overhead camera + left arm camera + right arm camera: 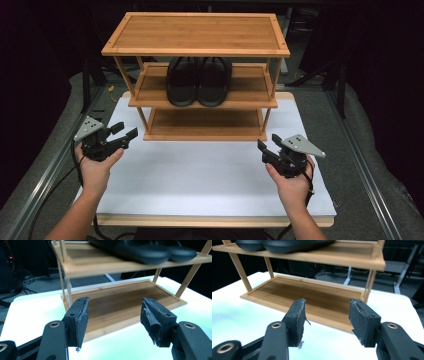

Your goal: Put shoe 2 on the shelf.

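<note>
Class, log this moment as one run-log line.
left gripper: open, empty | right gripper: open, empty | slippers: middle shelf | bottom shelf: bare

We saw a smooth, grained wooden rack [196, 35], matt black rubbery sandals [198, 82], a matt white bench [200, 175], and frayed claw pads [82, 320].

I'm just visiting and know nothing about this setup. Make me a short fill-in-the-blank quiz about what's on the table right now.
1. The wooden rack has ____ shelves.
2. The black sandals sit on the ____ shelf.
3. The left gripper and the right gripper both have their jaws ____, with nothing between them.
4. The bottom shelf of the rack is ____.

Missing words: three; middle; open; empty
</note>
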The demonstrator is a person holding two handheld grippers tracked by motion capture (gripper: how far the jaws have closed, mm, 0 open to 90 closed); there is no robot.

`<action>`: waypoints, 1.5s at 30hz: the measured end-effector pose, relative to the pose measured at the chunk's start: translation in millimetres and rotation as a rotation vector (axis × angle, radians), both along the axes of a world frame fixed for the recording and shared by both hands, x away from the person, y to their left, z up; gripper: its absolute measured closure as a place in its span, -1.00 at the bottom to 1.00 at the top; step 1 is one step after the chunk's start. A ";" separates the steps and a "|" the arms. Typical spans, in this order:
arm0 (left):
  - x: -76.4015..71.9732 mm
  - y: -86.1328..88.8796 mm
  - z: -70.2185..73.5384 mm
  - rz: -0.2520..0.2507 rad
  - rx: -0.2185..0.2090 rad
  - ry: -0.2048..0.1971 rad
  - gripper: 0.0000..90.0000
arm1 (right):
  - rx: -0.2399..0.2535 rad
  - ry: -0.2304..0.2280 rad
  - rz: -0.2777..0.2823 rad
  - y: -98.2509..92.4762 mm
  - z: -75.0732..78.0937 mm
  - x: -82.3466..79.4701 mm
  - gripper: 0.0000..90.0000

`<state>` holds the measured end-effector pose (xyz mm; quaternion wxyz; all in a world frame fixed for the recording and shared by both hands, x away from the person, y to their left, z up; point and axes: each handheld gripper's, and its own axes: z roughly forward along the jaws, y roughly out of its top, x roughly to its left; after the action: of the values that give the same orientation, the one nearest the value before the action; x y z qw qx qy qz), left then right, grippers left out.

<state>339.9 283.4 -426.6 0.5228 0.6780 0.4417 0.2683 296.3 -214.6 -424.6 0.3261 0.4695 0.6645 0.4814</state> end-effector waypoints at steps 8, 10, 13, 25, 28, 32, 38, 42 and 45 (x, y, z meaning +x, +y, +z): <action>-6.6 1.9 -34.5 0.009 0.016 0.049 -0.13 | 0.044 0.051 0.015 -22.4 -29.6 -8.5 0.03; -7.1 2.5 -43.1 0.012 0.033 0.068 -0.14 | 0.011 0.068 -0.057 -23.8 -35.7 -10.2 0.03; -7.6 3.4 -55.0 0.011 0.037 0.087 -0.16 | 0.046 0.083 -0.024 -29.5 -47.3 -9.0 0.02; -0.2 15.1 -85.0 0.036 0.068 0.151 -0.16 | -0.032 0.150 -0.073 -33.0 -83.9 -2.4 0.02; 1.3 17.0 -90.4 0.044 0.073 0.147 -0.16 | -0.036 0.174 -0.070 -33.9 -90.0 0.2 0.02; 5.1 17.4 -97.6 0.050 0.102 0.162 -0.16 | -0.083 0.184 -0.062 -30.4 -96.6 4.5 0.02; 6.4 13.7 -101.1 0.030 0.122 0.181 -0.16 | -0.078 0.203 -0.054 -31.2 -100.1 7.8 0.01; 6.0 14.3 -104.7 0.029 0.106 0.211 -0.17 | -0.056 0.215 -0.072 -37.7 -100.0 7.2 0.00; 5.4 16.0 -105.4 0.039 0.094 0.227 -0.20 | -0.037 0.231 -0.084 -42.7 -100.6 7.1 -0.01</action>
<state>345.3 299.4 -532.0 0.4320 0.7189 0.4980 0.2203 303.3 -257.3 -525.2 0.2759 0.5430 0.6861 0.3978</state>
